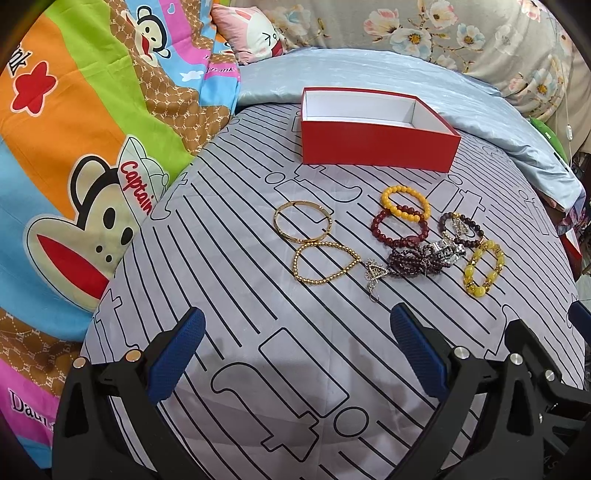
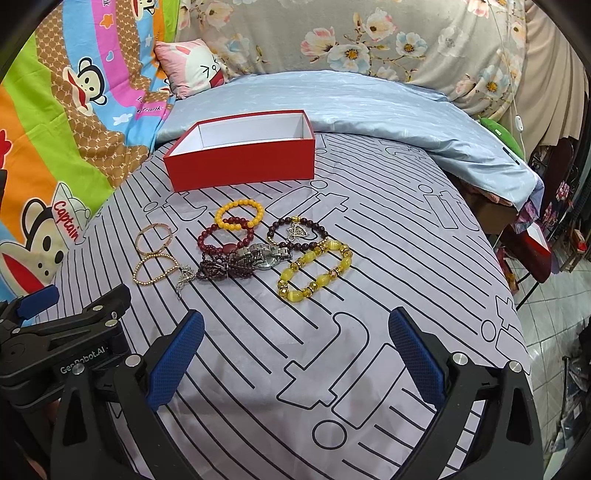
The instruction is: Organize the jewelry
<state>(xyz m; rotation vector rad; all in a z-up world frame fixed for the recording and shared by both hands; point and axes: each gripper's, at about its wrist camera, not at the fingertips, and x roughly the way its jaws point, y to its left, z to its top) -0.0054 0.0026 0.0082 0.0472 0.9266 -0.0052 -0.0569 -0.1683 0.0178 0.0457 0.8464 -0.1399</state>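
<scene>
Far left: bright cartoon-monkey blanket (image 1: 85,155) bunched along edge of bed (image 1: 236,302), grey sheet w/ black line print. Pink pillow (image 1: 251,33) behind, pale blue quilt (image 1: 491,122) across back.

Left claw (image 1: 295,354): jaws spread wide, nothing between blue pads (image 1: 177,358), hovering above bare sheet near front edge, well short of jewelry.

Red box (image 1: 376,144), white inside, empty, lid off, sitting upright toward back of sheet, apart from jewelry.

Jewelry cluster mid-bed, l to r: gold bangle (image 1: 303,221); thin gold bead bracelet (image 1: 325,262) just in front of it, touching; small silver pendant (image 1: 375,277) at its right end; dark garnet bead strand (image 1: 413,262) bundled up; dark red bead bracelet (image 1: 399,229) behind, overlapped at top by orange-yellow bead bracelet (image 1: 406,201); silver watch (image 1: 447,253) beside bundle; dark brown bead bracelet w/ charm (image 1: 460,225); chunky yellow stone bracelet (image 1: 484,267) farthest right.

Right claw (image 2: 295,354): also fully open, empty, above sheet in front of yellow stone bracelet, not touching anything. Left unit's black body visible at lower left of right wrist view. Tiled floor (image 2: 554,314) beyond right edge of bed.
</scene>
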